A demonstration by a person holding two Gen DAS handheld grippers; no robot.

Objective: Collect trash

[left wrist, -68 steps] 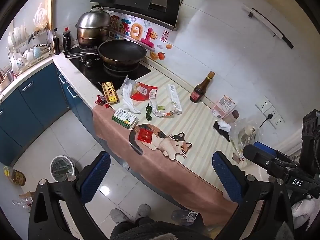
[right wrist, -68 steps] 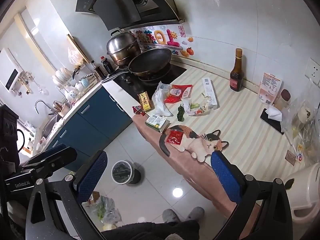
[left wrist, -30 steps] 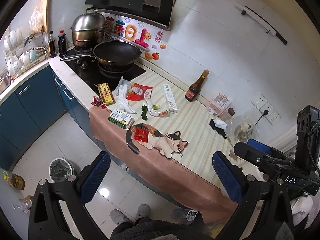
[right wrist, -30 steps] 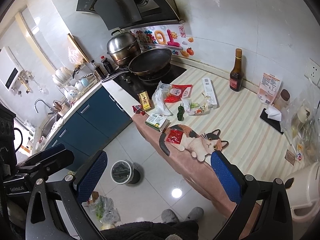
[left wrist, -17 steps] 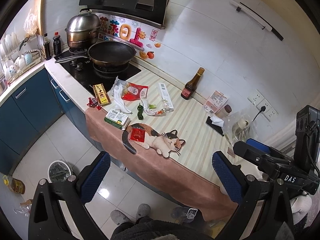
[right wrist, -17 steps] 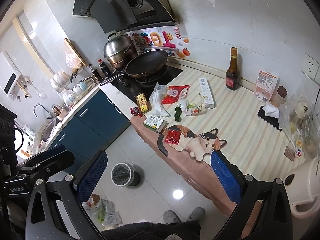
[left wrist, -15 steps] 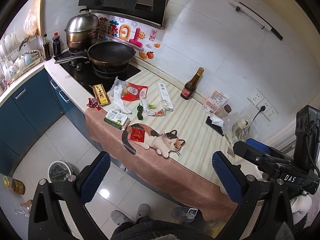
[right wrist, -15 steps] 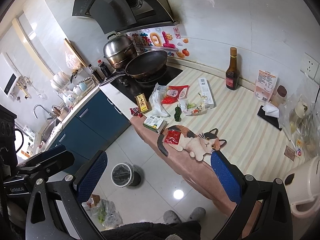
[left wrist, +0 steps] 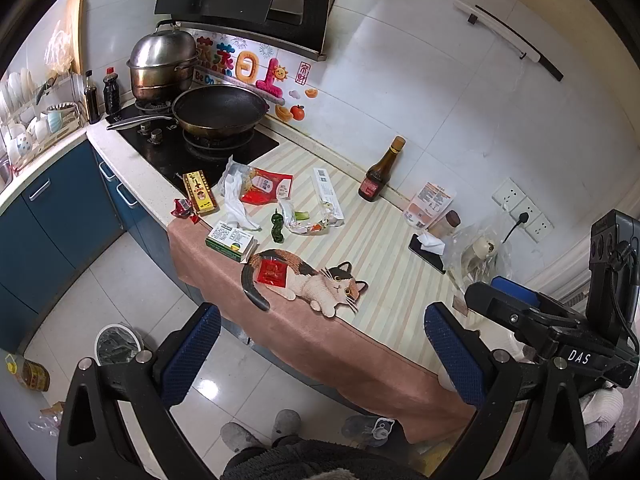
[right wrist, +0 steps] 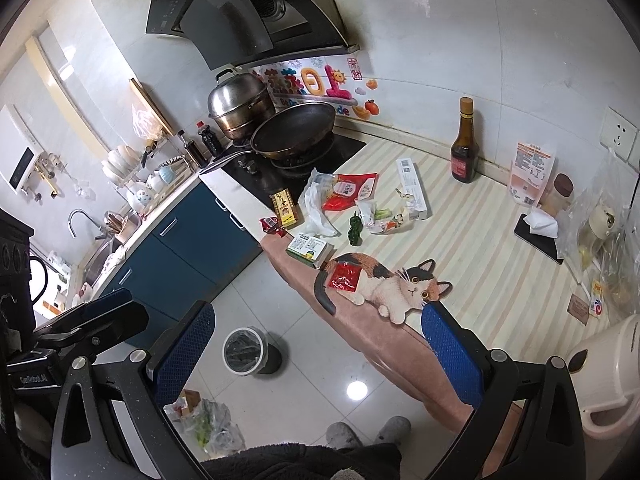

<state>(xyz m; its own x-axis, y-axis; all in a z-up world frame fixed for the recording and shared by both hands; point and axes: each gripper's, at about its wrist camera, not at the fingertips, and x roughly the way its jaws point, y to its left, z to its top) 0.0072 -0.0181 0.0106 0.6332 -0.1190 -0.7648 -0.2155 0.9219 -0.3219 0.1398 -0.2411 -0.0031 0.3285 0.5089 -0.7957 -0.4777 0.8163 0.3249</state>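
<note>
Left gripper (left wrist: 320,354) and right gripper (right wrist: 316,354) both hovering, fingers spread, gripping nothing. Trash cluster (left wrist: 276,204) lying on desk (left wrist: 384,248) at 11 o'clock. Risk: fingers snagging cat mat (left wrist: 308,276), thin red sachet (left wrist: 272,273) slipping.

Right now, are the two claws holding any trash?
Left claw: open, holding nothing.
Right claw: open, holding nothing.
</note>
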